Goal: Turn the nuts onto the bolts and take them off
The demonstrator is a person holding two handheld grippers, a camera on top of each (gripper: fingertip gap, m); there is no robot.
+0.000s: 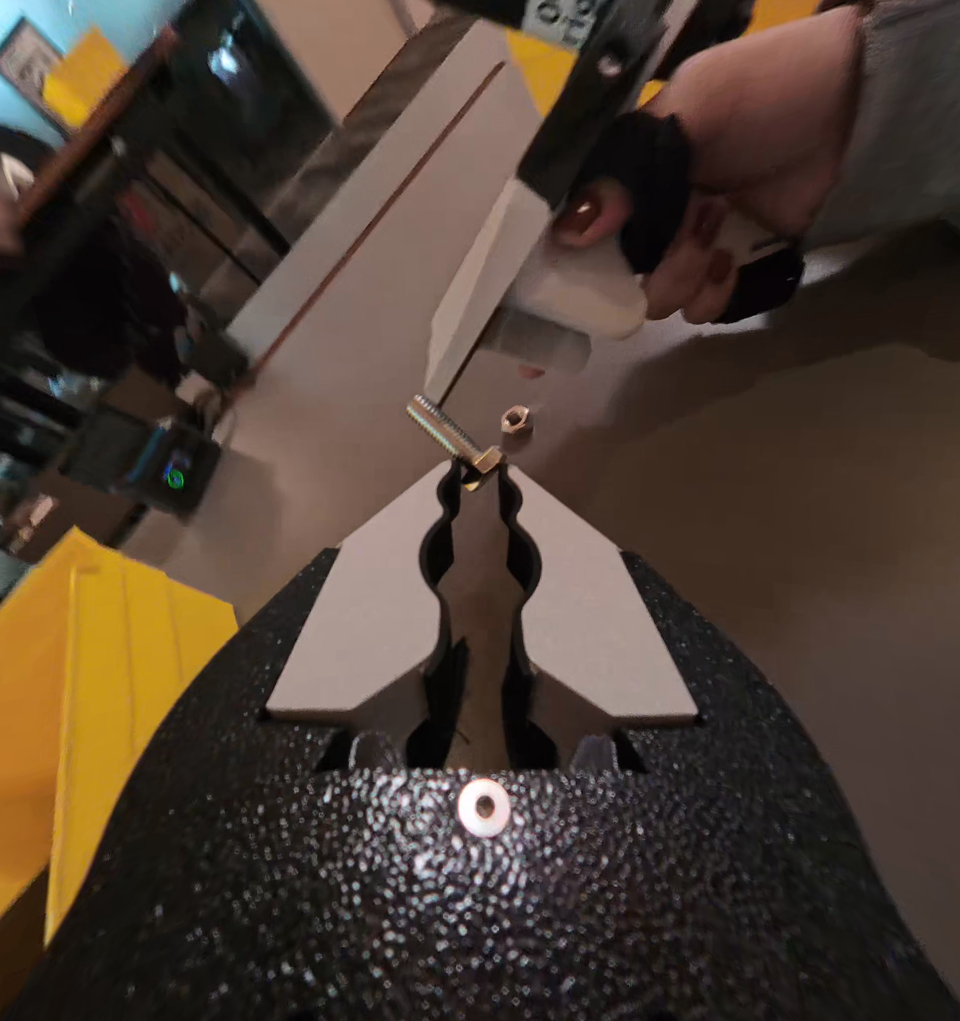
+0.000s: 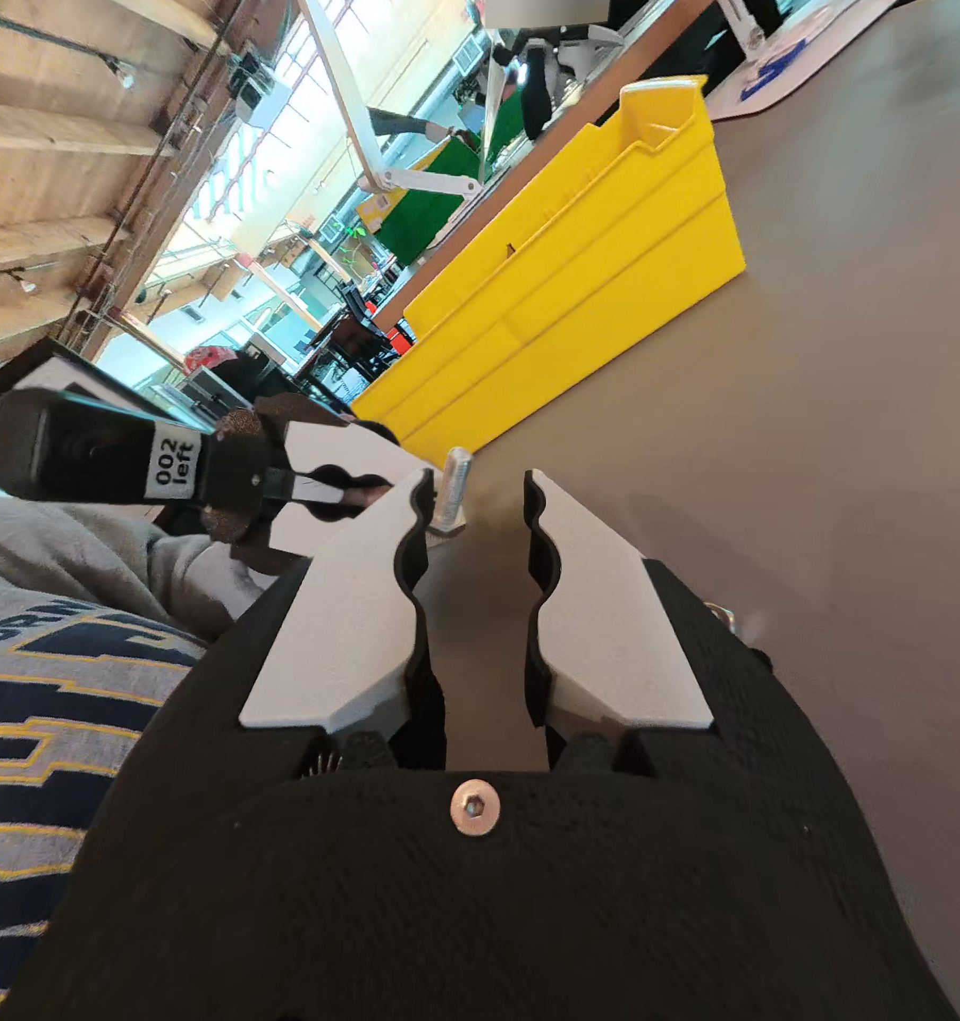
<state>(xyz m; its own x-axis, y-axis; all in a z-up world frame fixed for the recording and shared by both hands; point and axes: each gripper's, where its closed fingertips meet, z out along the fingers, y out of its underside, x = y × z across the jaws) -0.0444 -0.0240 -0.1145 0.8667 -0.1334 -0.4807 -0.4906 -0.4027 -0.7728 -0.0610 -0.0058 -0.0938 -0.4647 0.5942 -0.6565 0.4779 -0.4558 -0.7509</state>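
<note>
My left gripper (image 1: 478, 476) is shut on the hex head of a silver bolt (image 1: 443, 428); the threaded shaft points up and to the left above the grey table (image 1: 743, 552). A small nut (image 1: 515, 418) sits loose just right of the bolt, apart from it; whether it rests on the table is unclear. My right gripper (image 2: 478, 478) is open and empty, and the bolt (image 2: 458, 486) stands just inside its left finger (image 2: 356, 596). In the left wrist view the right gripper (image 1: 483, 381), held by a hand, hovers right behind the bolt and nut. The nut does not show in the right wrist view.
A yellow bin (image 2: 566, 287) stands on the table beyond the bolt; a yellow bin (image 1: 80, 635) also shows at the left of the left wrist view. A black device with a green light (image 1: 152, 458) sits farther left. A small metal part (image 2: 723, 616) peeks out beside my right gripper. My two grippers' fingertips are within a few centimetres of each other.
</note>
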